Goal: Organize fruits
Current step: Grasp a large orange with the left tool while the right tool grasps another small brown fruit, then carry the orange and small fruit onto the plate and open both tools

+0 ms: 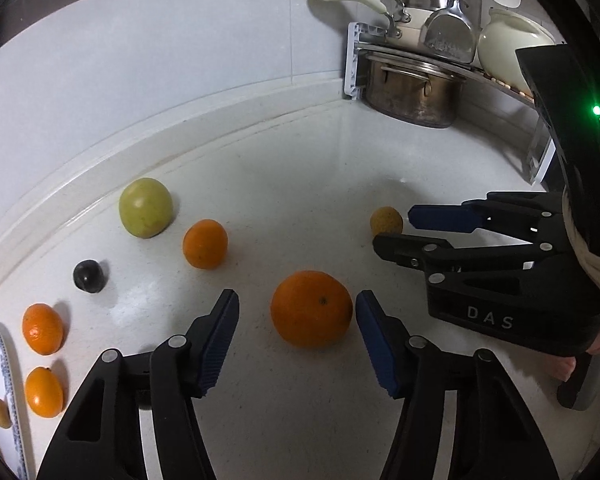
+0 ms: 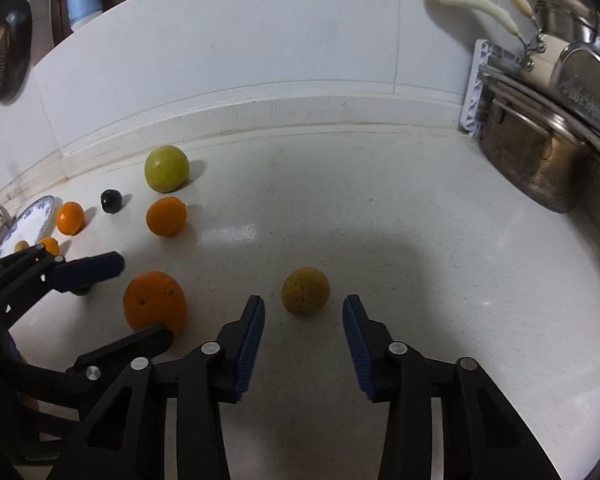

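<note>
Left wrist: big orange (image 1: 311,309) btwn left gripper (image 1: 295,316) pads, jaws apart, right pad just beside, no grip.

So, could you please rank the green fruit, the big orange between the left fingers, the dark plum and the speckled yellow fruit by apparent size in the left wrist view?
1. Big orange, though it is nearest the camera
2. Green fruit
3. Speckled yellow fruit and dark plum: too alike to rank

The only readable lettering is "DAS", in pale capitals on the black body of the right gripper (image 1: 392,226), seen from the left wrist view. It sits just right of the large orange (image 1: 311,309).
</note>
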Motion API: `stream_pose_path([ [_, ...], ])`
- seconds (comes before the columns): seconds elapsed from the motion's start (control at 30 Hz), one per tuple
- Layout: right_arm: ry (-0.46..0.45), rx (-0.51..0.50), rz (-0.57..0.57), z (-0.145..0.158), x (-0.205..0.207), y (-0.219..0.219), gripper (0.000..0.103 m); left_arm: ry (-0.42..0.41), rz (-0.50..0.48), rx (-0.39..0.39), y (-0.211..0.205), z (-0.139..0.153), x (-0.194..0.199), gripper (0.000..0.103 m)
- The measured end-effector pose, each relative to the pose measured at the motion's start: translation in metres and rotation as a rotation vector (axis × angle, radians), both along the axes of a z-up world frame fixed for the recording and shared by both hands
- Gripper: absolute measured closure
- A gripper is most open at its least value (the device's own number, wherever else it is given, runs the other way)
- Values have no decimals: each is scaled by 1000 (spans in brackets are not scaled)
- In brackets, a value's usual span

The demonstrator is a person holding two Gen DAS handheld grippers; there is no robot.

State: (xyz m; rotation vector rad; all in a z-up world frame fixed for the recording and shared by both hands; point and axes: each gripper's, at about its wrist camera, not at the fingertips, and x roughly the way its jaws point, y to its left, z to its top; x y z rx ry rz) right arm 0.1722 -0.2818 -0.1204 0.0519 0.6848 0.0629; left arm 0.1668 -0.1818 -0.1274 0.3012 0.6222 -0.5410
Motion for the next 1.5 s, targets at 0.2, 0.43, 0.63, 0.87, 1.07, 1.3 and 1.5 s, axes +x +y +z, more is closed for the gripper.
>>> stream_pose_path([
  [0.2, 21, 19, 2, -3, 10, -1, 69, 30, -31, -12, -3, -1, 5, 62],
  [0.43, 32, 37, -8, -5, 11, -2, 75, 7, -7, -23, 6, 11, -3, 62],
  [0.63, -20, 45, -14, 9, -10, 7, 75, -23, 15, -41, 22, 22, -17, 62],
  [0.87, -88, 57, 5, 34, -40, 27, 75, -93, 57, -82, 41, 40, -38, 62],
  [1.07, -127, 68, 30, 49, -57, 44, 75, -119, 90, -132, 65, 55, -61, 62],
  [1.3, -181, 60, 83, 67, -81, 69, 75, -153, 166, -171, 98, 66, -91, 62],
  [1.5, -227, 52, 146, 81, -97, 95, 75, -177, 277, -205, 133, 71, -114, 62],
])
